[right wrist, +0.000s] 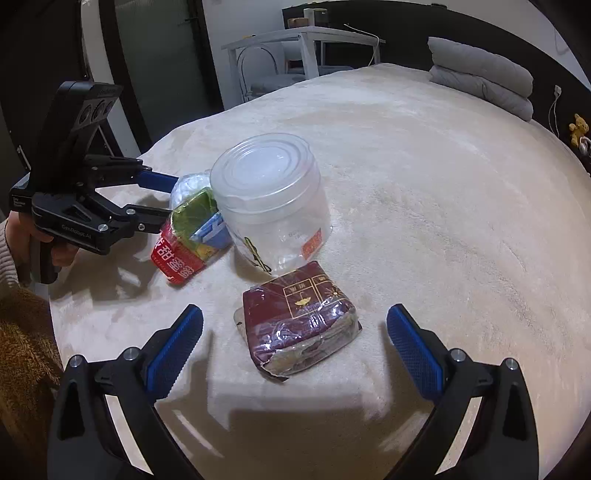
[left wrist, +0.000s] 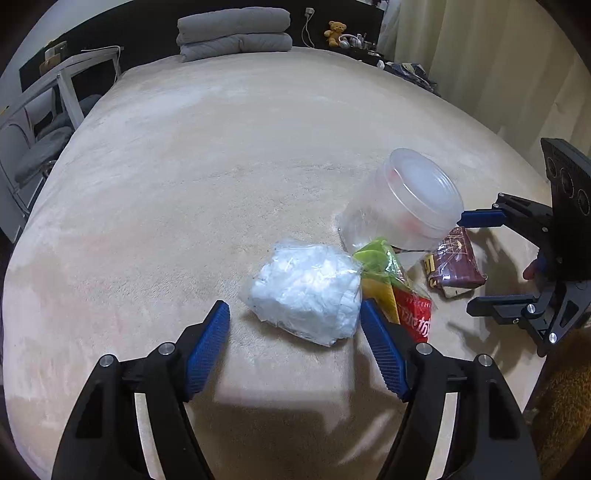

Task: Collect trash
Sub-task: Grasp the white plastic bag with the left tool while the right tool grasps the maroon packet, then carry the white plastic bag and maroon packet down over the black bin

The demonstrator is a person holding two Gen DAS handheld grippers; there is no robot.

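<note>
Four pieces of trash cluster on the beige bedspread point(left wrist: 221, 166), and the clear plastic jar point(right wrist: 271, 199), standing lid-up, serves as the landmark for the rest. On the near side of the jar in the right wrist view lies the maroon packet point(right wrist: 301, 319), a flattish wrapped block just touching the jar's base, its long axis running slantwise from the jar toward the lower left. The right gripper point(right wrist: 295, 332) is released, jaws spread wide, with the packet lying between and slightly ahead of the blue pads and neither pad touching it; this hand is plainly the nearer one to it. To the other side of the jar sit the red and green snack bag point(right wrist: 184, 240) and, beyond it, the crumpled white plastic bag point(left wrist: 306, 291). The left gripper point(left wrist: 295, 321) is also released and empty, its jaws straddling that white bag, the right-hand pad close against the bag's edge and beside the snack bag. In my judgement each hand needs a short push forward and down before closing, the right across the packet's shorter width. A folded grey quilt point(left wrist: 234, 33) lies well beyond the jar at the bed's head.
</note>
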